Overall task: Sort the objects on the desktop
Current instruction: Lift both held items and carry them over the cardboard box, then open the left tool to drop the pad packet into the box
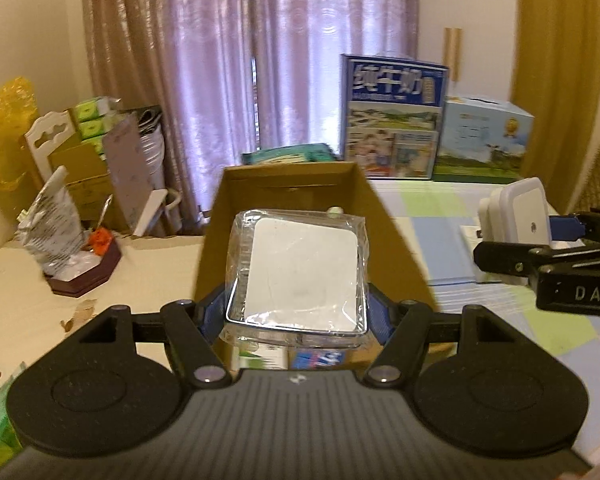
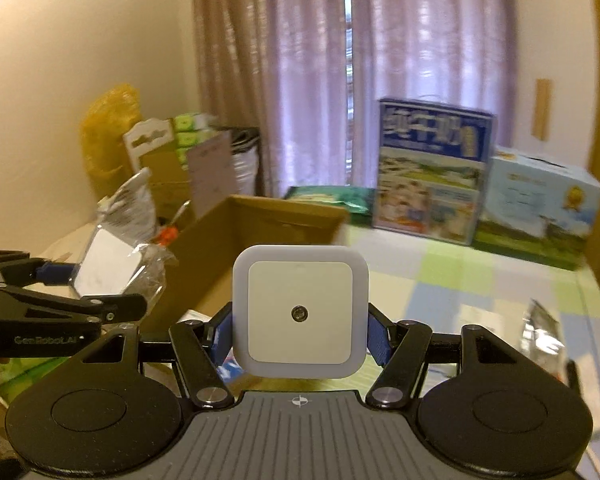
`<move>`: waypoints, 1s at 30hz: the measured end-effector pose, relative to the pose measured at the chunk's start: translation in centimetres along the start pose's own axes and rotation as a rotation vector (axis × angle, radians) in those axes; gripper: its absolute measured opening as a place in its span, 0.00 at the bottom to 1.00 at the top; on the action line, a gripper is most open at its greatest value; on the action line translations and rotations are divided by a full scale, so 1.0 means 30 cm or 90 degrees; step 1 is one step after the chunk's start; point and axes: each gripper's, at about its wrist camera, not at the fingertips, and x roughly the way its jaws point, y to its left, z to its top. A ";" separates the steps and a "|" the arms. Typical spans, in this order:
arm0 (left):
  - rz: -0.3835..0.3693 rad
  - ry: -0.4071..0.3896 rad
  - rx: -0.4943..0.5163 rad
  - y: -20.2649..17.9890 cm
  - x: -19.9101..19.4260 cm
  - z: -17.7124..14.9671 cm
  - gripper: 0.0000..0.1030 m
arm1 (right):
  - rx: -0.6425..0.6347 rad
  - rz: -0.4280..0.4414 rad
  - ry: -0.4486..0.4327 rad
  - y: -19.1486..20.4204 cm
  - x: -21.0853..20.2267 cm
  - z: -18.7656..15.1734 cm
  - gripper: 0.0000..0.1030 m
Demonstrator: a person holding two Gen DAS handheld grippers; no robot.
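Note:
My left gripper [image 1: 298, 308] is shut on a white square item wrapped in clear plastic [image 1: 300, 276], held over the open cardboard box [image 1: 396, 240]. The same wrapped item [image 2: 108, 268] shows at the left of the right wrist view, above the box [image 2: 220, 264]. My right gripper [image 2: 300, 336] is shut on a white square night light [image 2: 300, 312] with a small round sensor in its face, held just right of the box. In the left wrist view this night light [image 1: 528, 220] appears at the far right between the other gripper's fingers.
A blue milk carton box [image 1: 392, 116] and a pale blue box [image 1: 484, 140] stand at the back of the checked tablecloth [image 1: 452, 240]. A dark tray [image 1: 86, 276] with bags sits left. Cartons and a yellow bag [image 1: 4, 136] crowd the back left. Shiny wrap [image 2: 540, 332] lies right.

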 end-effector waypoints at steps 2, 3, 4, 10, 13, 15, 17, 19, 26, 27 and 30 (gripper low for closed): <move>0.001 0.004 -0.006 0.041 0.018 -0.002 0.63 | -0.002 0.012 0.012 0.023 0.052 0.010 0.60; 0.002 0.008 -0.009 0.054 0.032 -0.002 0.63 | -0.002 0.017 0.018 0.031 0.074 0.012 0.60; 0.004 0.011 -0.010 0.066 0.044 -0.004 0.63 | -0.001 0.021 0.024 0.037 0.094 0.009 0.60; 0.001 0.025 -0.012 0.104 0.111 -0.017 0.63 | 0.015 0.035 0.064 0.047 0.197 0.004 0.60; -0.003 0.030 -0.011 0.116 0.136 -0.022 0.63 | 0.014 0.038 0.070 0.053 0.222 0.003 0.60; -0.005 0.034 -0.010 0.122 0.153 -0.023 0.63 | 0.013 0.039 0.072 0.057 0.230 0.000 0.60; -0.005 0.038 -0.008 0.125 0.167 -0.023 0.63 | 0.014 0.039 0.075 0.060 0.236 -0.005 0.60; -0.006 0.043 -0.005 0.126 0.181 -0.027 0.63 | 0.016 0.040 0.079 0.062 0.247 -0.007 0.60; -0.011 0.058 -0.005 0.126 0.216 -0.050 0.63 | 0.020 0.041 0.093 0.067 0.275 -0.031 0.60; -0.011 0.060 -0.006 0.129 0.220 -0.052 0.64 | 0.021 0.041 0.094 0.066 0.279 -0.033 0.60; -0.015 0.067 -0.020 0.140 0.232 -0.062 0.64 | 0.023 0.042 0.098 0.064 0.288 -0.040 0.60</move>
